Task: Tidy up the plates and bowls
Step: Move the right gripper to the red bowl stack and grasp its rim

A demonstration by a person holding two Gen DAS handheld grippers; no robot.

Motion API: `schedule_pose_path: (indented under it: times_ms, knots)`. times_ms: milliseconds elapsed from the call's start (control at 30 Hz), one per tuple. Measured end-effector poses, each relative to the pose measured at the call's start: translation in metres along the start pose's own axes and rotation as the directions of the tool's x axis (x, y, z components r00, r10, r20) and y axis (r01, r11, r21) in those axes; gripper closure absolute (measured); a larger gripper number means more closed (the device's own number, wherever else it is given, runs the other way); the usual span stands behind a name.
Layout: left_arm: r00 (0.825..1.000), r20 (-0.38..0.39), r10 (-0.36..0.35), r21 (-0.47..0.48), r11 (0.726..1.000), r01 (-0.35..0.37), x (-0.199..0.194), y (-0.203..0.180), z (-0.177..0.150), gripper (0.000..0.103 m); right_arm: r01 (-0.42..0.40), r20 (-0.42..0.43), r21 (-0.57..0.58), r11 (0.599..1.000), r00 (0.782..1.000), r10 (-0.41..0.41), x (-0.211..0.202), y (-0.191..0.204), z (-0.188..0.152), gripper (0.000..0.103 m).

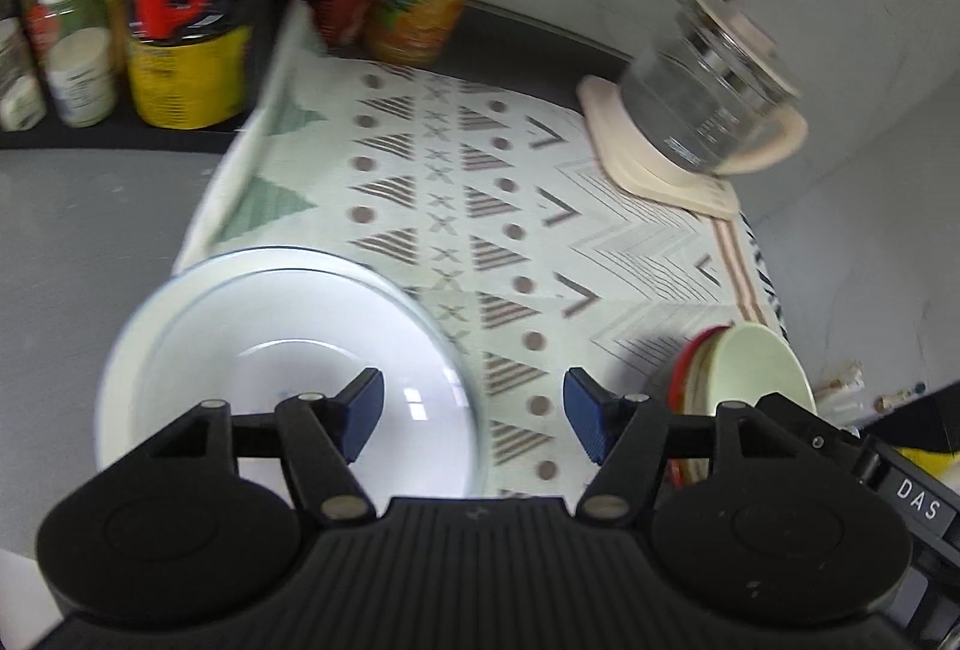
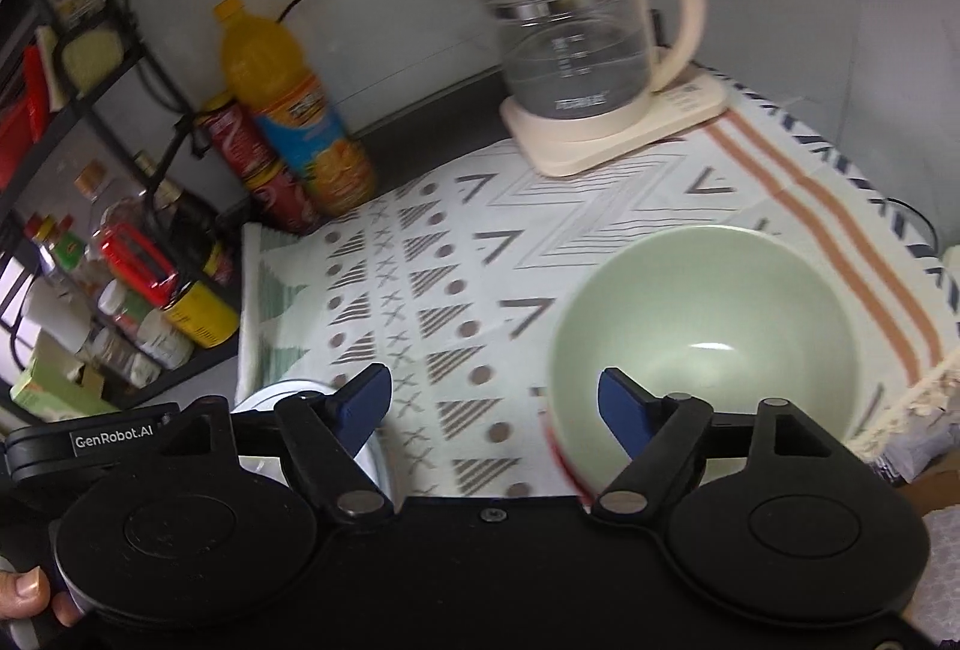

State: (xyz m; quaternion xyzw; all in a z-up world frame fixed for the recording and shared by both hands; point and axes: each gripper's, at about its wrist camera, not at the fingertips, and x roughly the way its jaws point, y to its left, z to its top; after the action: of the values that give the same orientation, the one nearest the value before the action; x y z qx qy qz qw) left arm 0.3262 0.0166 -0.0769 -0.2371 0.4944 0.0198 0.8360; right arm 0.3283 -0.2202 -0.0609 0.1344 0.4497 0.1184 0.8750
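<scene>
The white plate (image 1: pixel 288 350) has a smooth, glossy glaze that mirrors window light. The pale green bowl (image 2: pixel 708 326) looks like smooth ceramic with a softer sheen. Under both lies a matt woven cloth mat (image 1: pixel 480 206) with a printed pattern and a frayed fringe. The kettle (image 2: pixel 576 44) is clear glass with cream plastic. The left gripper (image 1: pixel 473 413) is matt black plastic with ribbed blue pads (image 1: pixel 585 419) and small metal pins.
</scene>
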Motion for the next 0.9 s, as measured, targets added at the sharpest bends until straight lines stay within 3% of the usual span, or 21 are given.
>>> schedule_pose_path:
  times_ms: [500,900]
  knots:
    - [0.997,-0.063,-0.049,0.088,0.995,0.054,0.037,-0.068,0.000,0.031,0.085,0.007,0.093,0.992,0.996,-0.086,-0.006,-0.070,0.008,0.019]
    - [0.991,-0.111,-0.068,0.111,0.991,0.080,0.059,-0.096,-0.008,0.031,0.063,-0.005,0.094,0.994,0.998,-0.063,-0.002,-0.092,0.010,0.019]
